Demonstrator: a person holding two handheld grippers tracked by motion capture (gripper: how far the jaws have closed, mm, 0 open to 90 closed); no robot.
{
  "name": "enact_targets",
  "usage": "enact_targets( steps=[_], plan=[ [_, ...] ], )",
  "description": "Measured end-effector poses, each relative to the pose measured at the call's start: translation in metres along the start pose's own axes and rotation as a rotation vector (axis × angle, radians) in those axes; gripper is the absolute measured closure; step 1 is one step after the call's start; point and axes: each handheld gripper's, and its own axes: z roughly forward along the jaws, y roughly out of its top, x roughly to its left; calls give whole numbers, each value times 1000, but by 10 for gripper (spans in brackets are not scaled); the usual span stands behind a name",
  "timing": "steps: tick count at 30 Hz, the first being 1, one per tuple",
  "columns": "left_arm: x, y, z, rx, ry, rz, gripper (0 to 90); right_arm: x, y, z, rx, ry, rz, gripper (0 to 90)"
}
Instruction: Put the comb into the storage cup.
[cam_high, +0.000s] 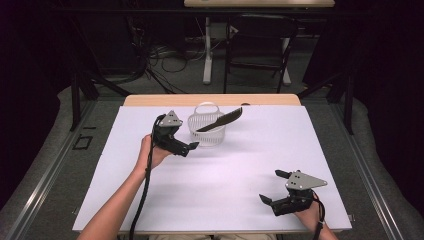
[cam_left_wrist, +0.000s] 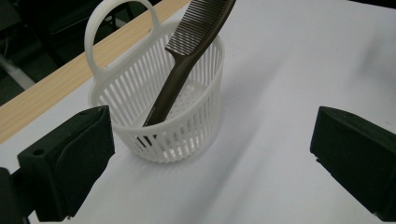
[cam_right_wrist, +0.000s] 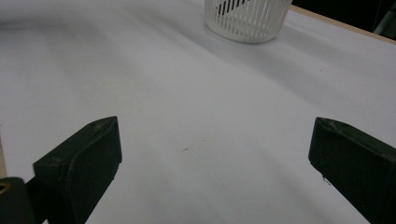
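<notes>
The comb (cam_high: 220, 120) is found lodged in the white slatted basket (cam_high: 206, 131) toward the far middle of the white table (cam_high: 215, 200) in the high view, its handle end down inside and its toothed end projecting over the rim at a slant toward the right. In the same view the left gripper (cam_high: 192, 146) is held just beside the basket's near left side with its jaws apart and nothing between them, while the right gripper (cam_high: 271, 186) is rested low at the near right, well apart from the basket, jaws likewise spread and empty. In the left gripper view the comb (cam_left_wrist: 184, 70) is seen leaning against the basket's (cam_left_wrist: 187, 140) rim, much of its length standing above the wall; the basket is judged light and top-loaded on that side, so a nudge from either black jaw could tip or slide it, and the comb could be levered out. A grasp taken on the thin slatted wall or on the loop handle (cam_left_wrist: 100, 28) could, it is judged, flex the plastic and slip. In the right gripper view only the lower part of the basket (cam_right_wrist: 245, 18) is caught at the top edge, far beyond the parted jaws; support from that side is not presently available, so any tipping would go unchecked.
</notes>
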Motion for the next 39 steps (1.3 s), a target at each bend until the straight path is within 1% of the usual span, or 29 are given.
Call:
enact_targets(
  steps=[5, 8, 17, 19, 20, 21, 28, 30, 35, 39],
  plan=[
    [-3, -7, -7, 13, 16, -8, 0, 0, 0, 0, 1, 0, 1, 21],
    [-4, -12, -12, 12, 22, -19, 0, 0, 0, 0, 2, 0, 2, 22],
    [-9, -24, -22, 17, 44, -22, 0, 0, 0, 0, 1, -1, 0, 21],
    [-10, -28, -24, 12, 47, -34, 0, 0, 0, 0, 1, -2, 1, 22],
    [-11, -29, -25, 16, 49, -31, 0, 0, 0, 0, 1, -3, 3, 21],
    [-12, -31, -26, 17, 51, -36, 0, 0, 0, 0, 1, -3, 3, 21],
    [-19, -41, -35, 10, 65, -42, 0, 0, 0, 0, 1, -2, 1, 21],
    [-21, -44, -37, 13, 71, -41, 0, 0, 0, 0, 3, -3, 0, 21],
    [-27, -53, -39, 14, 71, -48, 0, 0, 0, 0, 4, -2, 1, 21],
    [-31, -59, -40, 16, 71, -59, 0, 0, 0, 0, 4, -4, 2, 21]
  ],
)
